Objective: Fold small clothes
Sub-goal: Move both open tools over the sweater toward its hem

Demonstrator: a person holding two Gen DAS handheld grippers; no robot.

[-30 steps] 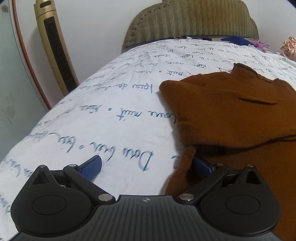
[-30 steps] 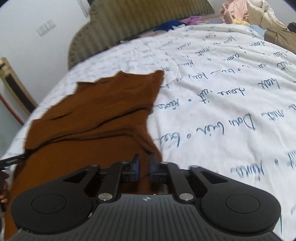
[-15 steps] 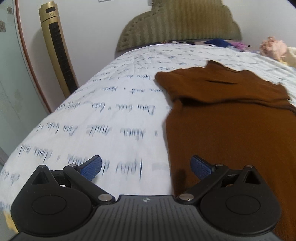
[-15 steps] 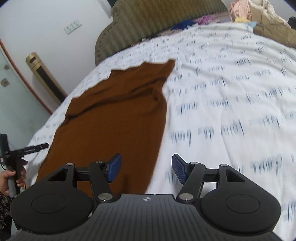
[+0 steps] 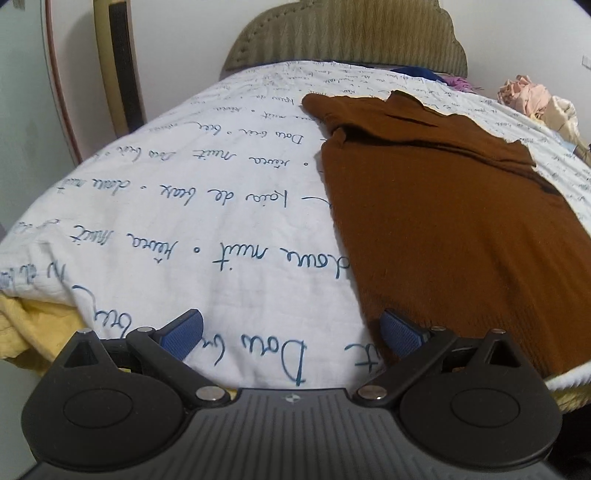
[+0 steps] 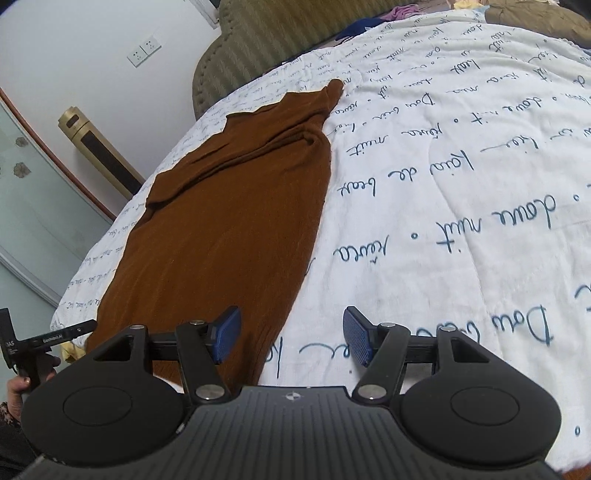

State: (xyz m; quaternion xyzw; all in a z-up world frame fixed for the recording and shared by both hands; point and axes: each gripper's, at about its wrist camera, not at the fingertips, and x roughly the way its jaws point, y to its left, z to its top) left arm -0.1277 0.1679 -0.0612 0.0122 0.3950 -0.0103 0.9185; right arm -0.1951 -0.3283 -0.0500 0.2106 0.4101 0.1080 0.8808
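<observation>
Brown sweater [image 5: 454,236] flat on the bed [image 5: 221,206], sleeves folded in.
Left claw [image 5: 291,332] and right claw [image 6: 291,336] both spread, empty, at its hem, presumably ready to lift.

A wide bed [image 5: 184,206] fills the room, covered by a white quilt printed with blue handwriting. At its far end stands a padded olive headboard [image 5: 347,33] with a scalloped top — ribbed fabric, studs along the edge. Behind the headboard the wall [image 6: 92,40] is plain white, with a double socket [image 6: 144,52] left of the headboard. Further left of the headboard a gold tower fan [image 6: 99,151] stands beside a frosted glass panel [image 6: 33,206] with a reddish frame.
</observation>
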